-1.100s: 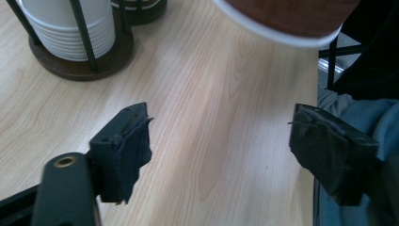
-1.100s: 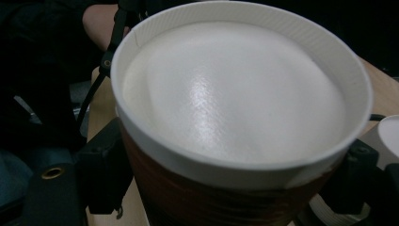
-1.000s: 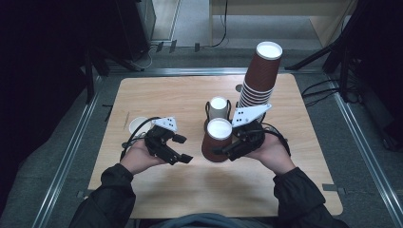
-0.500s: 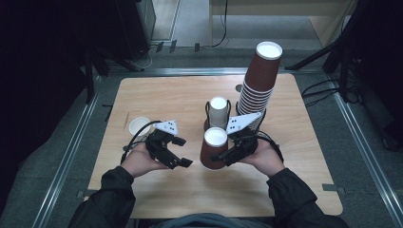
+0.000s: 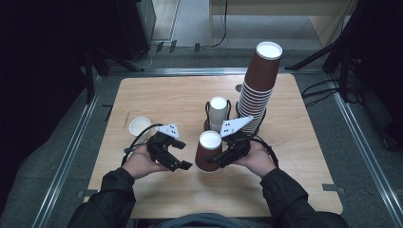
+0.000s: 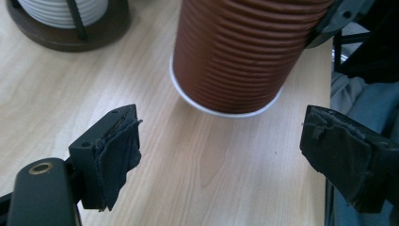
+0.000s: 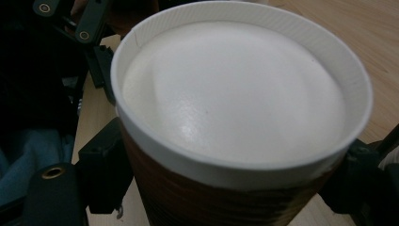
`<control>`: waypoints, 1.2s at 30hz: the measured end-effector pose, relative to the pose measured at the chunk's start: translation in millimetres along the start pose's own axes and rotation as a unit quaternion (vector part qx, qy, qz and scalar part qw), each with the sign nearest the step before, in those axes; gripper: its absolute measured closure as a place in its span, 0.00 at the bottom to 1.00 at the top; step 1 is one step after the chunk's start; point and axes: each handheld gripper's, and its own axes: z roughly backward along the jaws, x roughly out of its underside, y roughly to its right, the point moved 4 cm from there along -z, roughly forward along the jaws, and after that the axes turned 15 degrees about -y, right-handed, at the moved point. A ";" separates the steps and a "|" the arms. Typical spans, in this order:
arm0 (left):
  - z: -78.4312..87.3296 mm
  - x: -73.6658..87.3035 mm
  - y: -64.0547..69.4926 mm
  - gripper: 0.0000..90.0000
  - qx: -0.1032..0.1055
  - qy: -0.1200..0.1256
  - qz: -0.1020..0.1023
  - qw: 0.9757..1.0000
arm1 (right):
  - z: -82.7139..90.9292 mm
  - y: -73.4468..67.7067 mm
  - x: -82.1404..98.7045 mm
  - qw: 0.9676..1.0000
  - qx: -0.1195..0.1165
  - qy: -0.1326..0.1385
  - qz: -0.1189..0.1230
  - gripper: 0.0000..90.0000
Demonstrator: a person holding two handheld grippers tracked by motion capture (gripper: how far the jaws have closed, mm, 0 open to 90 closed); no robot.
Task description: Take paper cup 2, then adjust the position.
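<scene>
While the right gripper [image 5: 223, 159] pinches the brown ribbed paper cup [image 5: 208, 151] by its side wall, one black pad on either flank as the right gripper view shows, the cup stands inverted, white base up and rolled rim down, its long axis close to vertical. In the left gripper view that rim looks tilted, its near edge seemingly just off the light wooden table [image 5: 157, 95] (touching or a hair clear, I cannot tell).

Just beside it at nine o'clock in the high view, the left gripper [image 5: 177, 156] is spread and empty; its jaws have just been opening, and nothing lies between them but bare wood. From this gripper's own camera the cup sits dead ahead at twelve o'clock, slightly beyond the fingertips. So the right hand is the nearer one, already on the cup, and any setting-down or handover turns on that short gap to the left.

Farther out, at twelve o'clock from the cup, a white cup in a dark wire holder [image 5: 218, 111] stands; at one o'clock rises the tall leaning stack of brown paper cups [image 5: 259, 90]. A small white cup [image 5: 139, 126] rests at ten o'clock.
</scene>
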 end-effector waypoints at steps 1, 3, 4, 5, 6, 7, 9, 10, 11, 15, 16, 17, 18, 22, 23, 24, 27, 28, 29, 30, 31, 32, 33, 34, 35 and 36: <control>-0.5 0.0 0.1 0.13 0.002 0.001 -0.001 1.000 | -1.7 0.2 -0.3 1.000 -0.001 0.002 0.003 0.21; -0.3 -0.4 -0.1 0.12 0.000 0.005 -0.001 1.000 | -4.4 1.3 -0.2 1.000 -0.001 0.001 0.004 0.21; -0.2 -0.8 0.1 0.11 0.005 0.009 -0.001 1.000 | -4.9 2.0 -0.1 1.000 -0.002 0.002 0.002 0.21; -0.1 -1.3 -0.1 0.10 0.005 0.013 0.001 1.000 | -5.6 2.7 0.0 1.000 -0.004 0.002 0.001 0.21; -0.4 -2.0 -0.4 0.09 0.005 0.014 0.003 1.000 | -5.9 3.5 -0.1 1.000 -0.003 0.005 0.001 0.21; -1.0 -2.6 -0.7 0.07 0.006 0.015 0.003 1.000 | -5.7 4.4 -0.2 1.000 -0.006 0.009 -0.001 0.21; -2.5 -3.7 -1.1 0.04 0.014 0.019 0.005 1.000 | -4.3 5.6 -0.9 1.000 -0.016 0.021 -0.005 0.21; -3.6 -4.2 -1.2 0.04 0.019 0.020 0.005 1.000 | -3.6 5.7 -1.3 1.000 -0.016 0.025 -0.005 0.21; -4.7 -4.6 -1.4 0.03 0.015 0.018 0.004 1.000 | -2.8 5.6 -1.9 0.999 -0.017 0.031 -0.004 0.21; -8.3 -6.9 -0.5 0.01 0.022 0.024 -0.007 0.999 | 0.4 3.8 -4.2 0.998 -0.027 0.057 -0.002 0.21; -9.2 -7.5 -0.3 0.00 0.021 0.026 -0.009 0.999 | 0.8 3.8 -4.6 0.998 -0.028 0.062 0.000 0.21; -10.1 -8.3 0.2 0.00 0.024 0.027 -0.008 0.999 | 1.2 3.8 -5.1 0.997 -0.031 0.068 0.000 0.21; -10.8 -9.0 0.6 0.00 0.026 0.029 -0.010 0.999 | 1.5 3.5 -5.8 0.997 -0.034 0.074 -0.001 0.21; -13.2 -11.5 2.3 0.00 0.025 0.036 -0.013 0.999 | 1.0 2.1 -7.5 0.995 -0.042 0.088 0.001 0.21; -14.6 -11.8 2.8 0.00 0.026 0.034 -0.014 0.999 | 0.6 1.6 -7.7 0.995 -0.042 0.089 0.002 0.21; -16.1 -12.3 3.2 0.00 0.025 0.034 -0.014 0.999 | 0.1 1.1 -8.1 0.995 -0.045 0.091 0.001 0.21; -19.1 -13.8 4.7 0.00 0.031 0.032 -0.017 0.999 | -0.8 -0.4 -9.3 0.994 -0.050 0.095 0.002 0.21; -19.6 -14.5 5.2 0.00 0.030 0.032 -0.018 0.999 | -0.8 -1.0 -9.8 0.994 -0.052 0.099 0.002 0.21; -20.1 -15.0 5.7 0.00 0.030 0.031 -0.020 0.999 | -0.7 -1.6 -10.7 0.993 -0.056 0.104 0.002 0.21; -20.4 -15.6 5.9 0.00 0.029 0.032 -0.022 0.999 | -0.5 -2.5 -11.4 0.992 -0.058 0.108 0.002 0.21; -20.7 -16.2 6.5 0.00 0.029 0.034 -0.022 0.999 | -0.5 -3.2 -12.2 0.992 -0.060 0.111 0.004 0.21; -20.9 -16.8 6.9 0.00 0.028 0.033 -0.023 0.999 | -0.6 -4.2 -12.7 0.992 -0.061 0.113 0.004 0.21; -21.2 -17.4 7.3 0.00 0.028 0.034 -0.025 0.999 | -0.9 -5.0 -13.0 0.991 -0.062 0.114 0.005 0.21; -21.5 -18.1 7.9 0.00 0.028 0.035 -0.026 0.999 | -1.1 -5.7 -13.3 0.991 -0.063 0.116 0.006 0.21; -21.9 -18.5 8.3 0.00 0.028 0.035 -0.027 0.999 | -1.5 -6.2 -13.8 0.990 -0.067 0.122 0.005 0.21; -22.4 -19.0 8.6 0.00 0.027 0.035 -0.029 0.999 | -1.6 -6.5 -14.2 0.990 -0.069 0.125 0.004 0.21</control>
